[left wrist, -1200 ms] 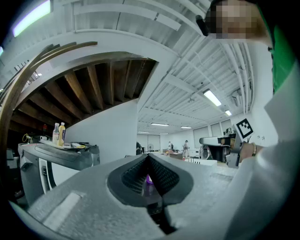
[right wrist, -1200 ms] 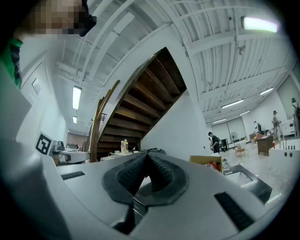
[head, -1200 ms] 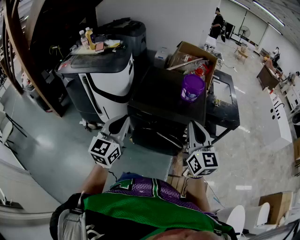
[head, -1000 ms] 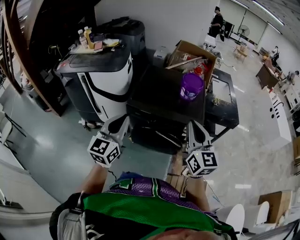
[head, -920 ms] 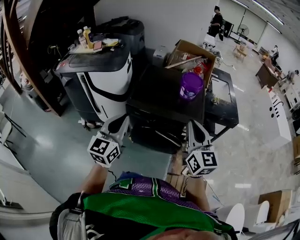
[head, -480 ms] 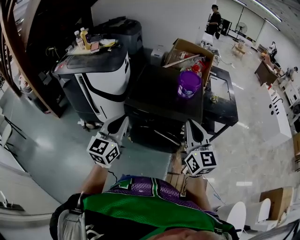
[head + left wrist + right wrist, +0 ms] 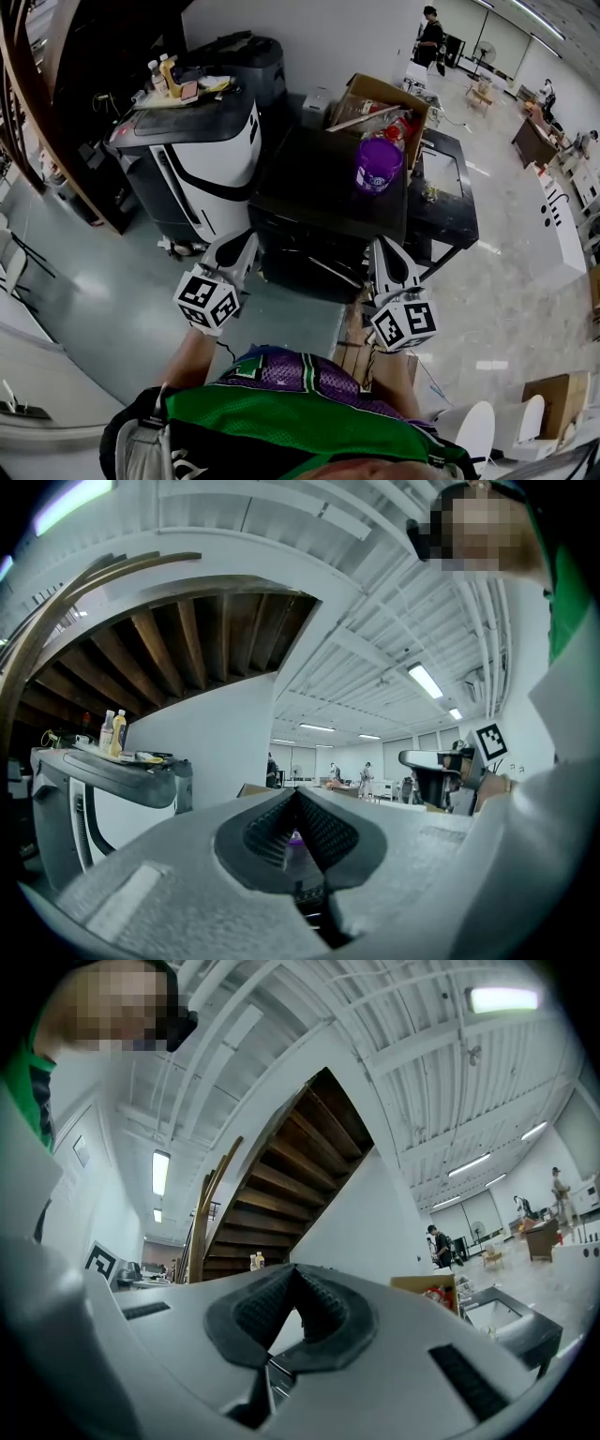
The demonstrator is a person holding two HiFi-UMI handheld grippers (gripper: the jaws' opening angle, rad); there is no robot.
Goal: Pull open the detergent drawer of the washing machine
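The black washing machine [image 7: 323,183] stands in the middle of the head view, with a purple detergent jar [image 7: 378,166] on its top. Its dark front [image 7: 305,262] faces me, and I cannot make out the drawer on it. My left gripper [image 7: 247,240] hangs just before the front's left corner and my right gripper [image 7: 381,247] before its right side. In the left gripper view the left gripper [image 7: 296,797] has its pads together with nothing between them. The right gripper [image 7: 294,1275] is likewise shut on nothing in its own view.
A white-and-black machine [image 7: 202,159] with bottles [image 7: 164,75] on top stands to the left. Behind the washer are a cardboard box [image 7: 384,103] and a black table [image 7: 448,202]. Wooden stairs [image 7: 28,94] rise far left. White chairs [image 7: 469,433] stand at bottom right. A person [image 7: 431,37] stands far off.
The head view has drifted slightly. Both grippers keep about the same places in front of the machine, and both stay shut.
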